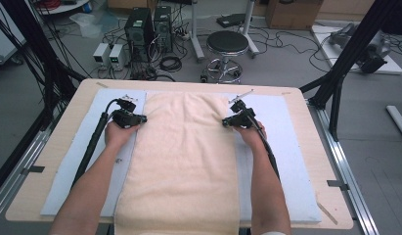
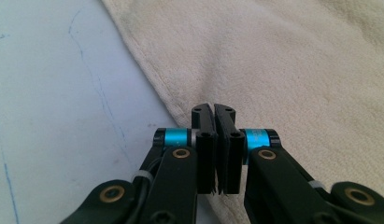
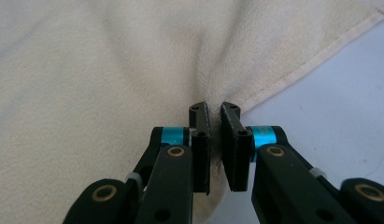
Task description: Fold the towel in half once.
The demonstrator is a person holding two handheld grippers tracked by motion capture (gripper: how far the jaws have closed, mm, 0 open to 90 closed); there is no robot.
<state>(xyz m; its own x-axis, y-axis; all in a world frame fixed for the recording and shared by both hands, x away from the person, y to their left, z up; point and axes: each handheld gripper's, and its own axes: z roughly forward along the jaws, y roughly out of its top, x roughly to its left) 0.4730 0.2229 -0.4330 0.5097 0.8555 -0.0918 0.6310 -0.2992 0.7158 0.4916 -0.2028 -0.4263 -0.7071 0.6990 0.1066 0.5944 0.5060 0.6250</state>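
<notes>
A cream towel (image 1: 184,161) lies lengthwise down the middle of a pale blue mat (image 1: 291,147), its near end hanging over the table's front edge. My left gripper (image 1: 142,118) is at the towel's left edge near the far end. In the left gripper view its jaws (image 2: 214,109) are shut, pinching the hemmed edge of the towel (image 2: 273,60). My right gripper (image 1: 225,122) is at the towel's right edge, level with the left one. In the right gripper view its jaws (image 3: 214,108) are shut on a bunched fold of the towel (image 3: 110,60) at its hem.
The mat (image 2: 49,93) covers most of a wooden table (image 1: 52,147). Black frame posts (image 1: 345,63) stand at the table's far corners. A stool (image 1: 227,46) and computer cases (image 1: 140,29) stand on the floor beyond the far edge.
</notes>
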